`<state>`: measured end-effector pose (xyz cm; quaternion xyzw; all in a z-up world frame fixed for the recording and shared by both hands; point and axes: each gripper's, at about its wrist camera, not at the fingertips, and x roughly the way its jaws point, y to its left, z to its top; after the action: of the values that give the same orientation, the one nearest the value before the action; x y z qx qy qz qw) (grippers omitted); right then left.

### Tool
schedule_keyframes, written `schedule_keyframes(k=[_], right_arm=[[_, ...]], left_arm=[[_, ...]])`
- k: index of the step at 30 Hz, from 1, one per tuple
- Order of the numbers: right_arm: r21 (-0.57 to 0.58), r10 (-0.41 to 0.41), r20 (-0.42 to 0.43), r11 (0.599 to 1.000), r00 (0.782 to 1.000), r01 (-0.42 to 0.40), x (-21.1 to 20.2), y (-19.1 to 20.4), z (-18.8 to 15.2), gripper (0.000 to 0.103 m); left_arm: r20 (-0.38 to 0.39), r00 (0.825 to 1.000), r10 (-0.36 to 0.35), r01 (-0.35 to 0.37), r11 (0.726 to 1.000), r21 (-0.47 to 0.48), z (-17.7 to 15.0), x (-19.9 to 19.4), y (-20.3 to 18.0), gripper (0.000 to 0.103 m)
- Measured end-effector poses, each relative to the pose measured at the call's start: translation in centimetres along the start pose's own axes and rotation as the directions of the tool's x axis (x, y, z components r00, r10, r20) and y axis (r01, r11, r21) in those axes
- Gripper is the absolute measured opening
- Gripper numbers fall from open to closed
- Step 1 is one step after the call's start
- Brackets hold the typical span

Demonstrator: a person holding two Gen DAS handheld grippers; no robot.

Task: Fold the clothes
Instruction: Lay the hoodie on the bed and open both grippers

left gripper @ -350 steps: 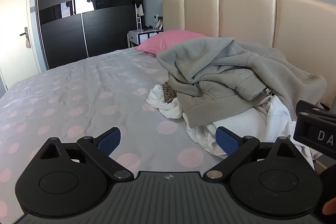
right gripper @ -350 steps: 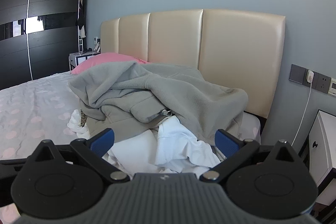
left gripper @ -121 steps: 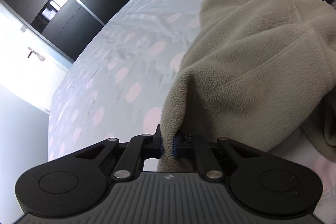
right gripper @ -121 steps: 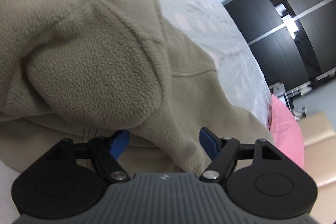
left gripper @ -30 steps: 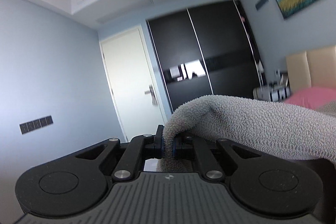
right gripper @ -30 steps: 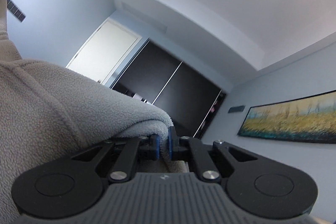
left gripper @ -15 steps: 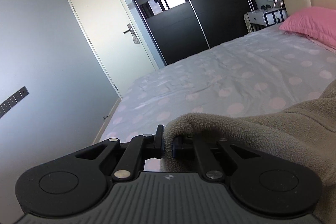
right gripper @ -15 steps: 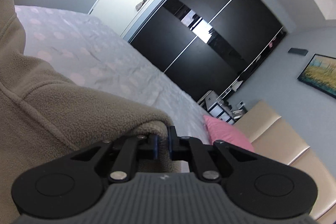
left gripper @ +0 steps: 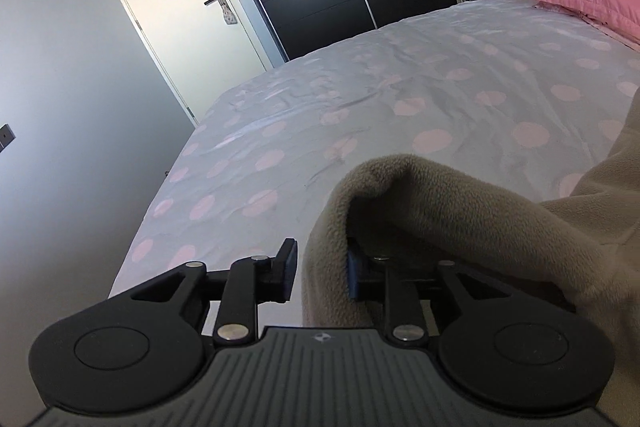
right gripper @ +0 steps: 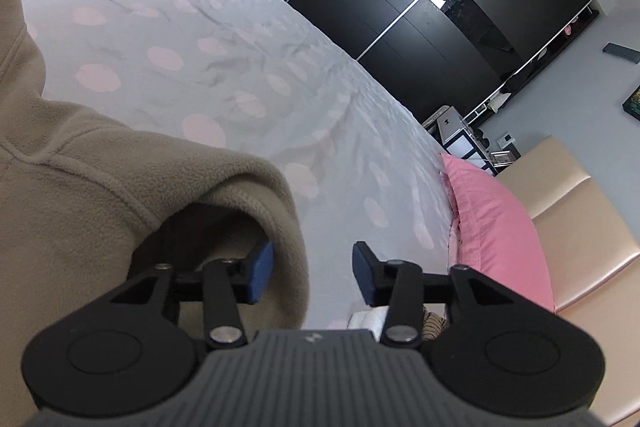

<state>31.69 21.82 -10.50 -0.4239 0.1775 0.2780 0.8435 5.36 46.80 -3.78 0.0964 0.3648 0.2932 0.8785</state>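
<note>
Bed [left gripper: 400, 115] with the dotted sheet carries the fleece [left gripper: 460, 211], which lies at the near edge and spans across between the two grippers. Left gripper [left gripper: 320, 269]: fleece hem loops up between the jaws, leaning on the right pad, clear gap to the left pad; jaws opening, roughly a third apart, no clamp. Right gripper [right gripper: 312, 269]: fleece edge drapes over the left pad, right pad bare over the sheet; jaws opening, about half apart, no clamp. Pink pillow [right gripper: 500, 223] well beyond, at the headboard [right gripper: 580, 227].
</note>
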Motion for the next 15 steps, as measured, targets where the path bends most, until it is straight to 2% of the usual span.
schedule_keyframes(k=[3, 5, 8, 12, 15], right_arm=[[0.027, 0.01, -0.011, 1.0, 1.0, -0.01, -3.9, -1.0, -1.5, 0.06], [0.059, 0.026, -0.026, 0.998, 0.999, -0.024, -4.9, -1.6, -2.2, 0.06], [0.123, 0.081, -0.036, 0.99, 0.996, -0.076, -8.6, -2.4, -3.9, 0.06], [0.201, 0.172, -0.073, 0.967, 0.982, -0.155, -12.6, -1.7, -6.9, 0.06], [0.227, 0.248, -0.095, 0.949, 0.964, -0.221, -15.1, -0.1, -9.2, 0.06]], left_arm=[[-0.007, 1.0, -0.02, 0.02, 1.0, -0.022, -0.5, -1.4, 0.2, 0.041], [-0.019, 0.999, -0.043, 0.043, 0.999, -0.034, -1.0, -2.8, 0.1, 0.041], [-0.057, 0.993, -0.105, 0.103, 0.994, -0.035, -2.6, -5.1, -0.4, 0.041], [-0.126, 0.973, -0.192, 0.189, 0.981, -0.038, -5.3, -8.4, -1.6, 0.041], [-0.178, 0.948, -0.263, 0.254, 0.965, -0.069, -7.7, -10.6, -2.3, 0.042]])
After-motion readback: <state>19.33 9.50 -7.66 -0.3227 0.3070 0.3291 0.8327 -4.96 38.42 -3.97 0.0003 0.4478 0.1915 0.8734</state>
